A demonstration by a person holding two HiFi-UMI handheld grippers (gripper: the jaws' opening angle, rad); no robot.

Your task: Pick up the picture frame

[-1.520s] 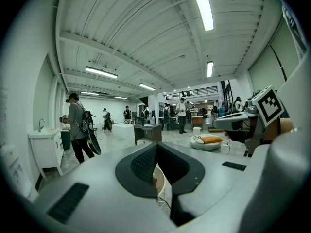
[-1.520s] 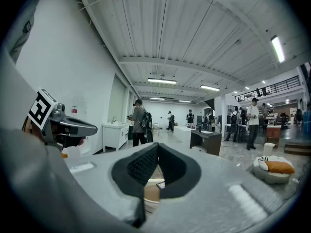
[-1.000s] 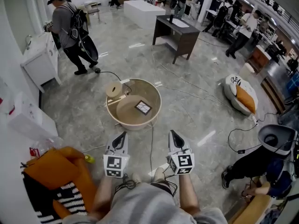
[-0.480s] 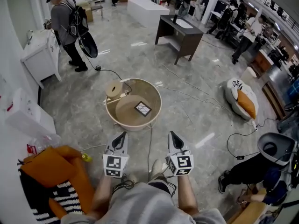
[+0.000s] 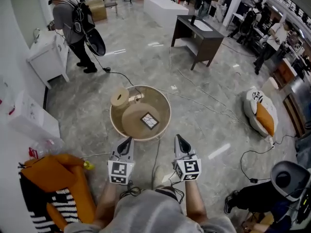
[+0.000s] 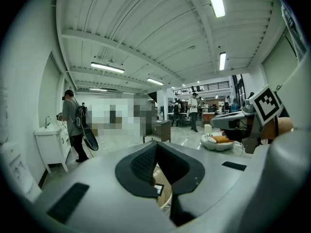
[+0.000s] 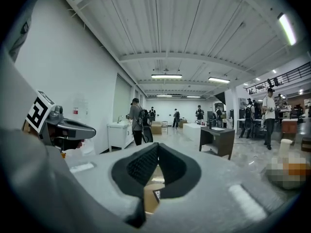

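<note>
**Head view with both gripper views: approach to the table.**

*Surroundings.* A polished grey stone floor (image 5: 97, 110) carries a low round wooden table (image 5: 115, 126) with a raised rim. A tan spool (image 5: 119, 97) stands at its far-left edge. A thin cable (image 5: 156, 154) runs from the table's near side towards me and passes between my two grippers. At my left lies an orange cushion (image 5: 56, 171) over black-and-white striped fabric (image 5: 41, 212). Farther off I see a white cabinet (image 5: 46, 57), a person with a backpack (image 5: 70, 21) and a dark desk (image 5: 199, 33). A white-and-orange floor cushion (image 5: 261, 111) sits well to the right. Between my jaws and the target lie a strip of floor and the table's near rim.

*Target.* The picture frame (image 5: 149, 121) lies flat on the table's inner disc, right of centre and turned corner-on to me. It is ahead of both grippers, between their two lines, and well apart from each.

*Grippers.* I hold the left gripper (image 5: 129, 140) and right gripper (image 5: 178, 137) side by side, pointed at the table. On each, the jaws are pressed together with nothing between them.

*Materials.* The frame is small and square, with a dark border and a pale centre. The gripper shells are smooth grey, and their pads are dark and finely dimpled.
</note>
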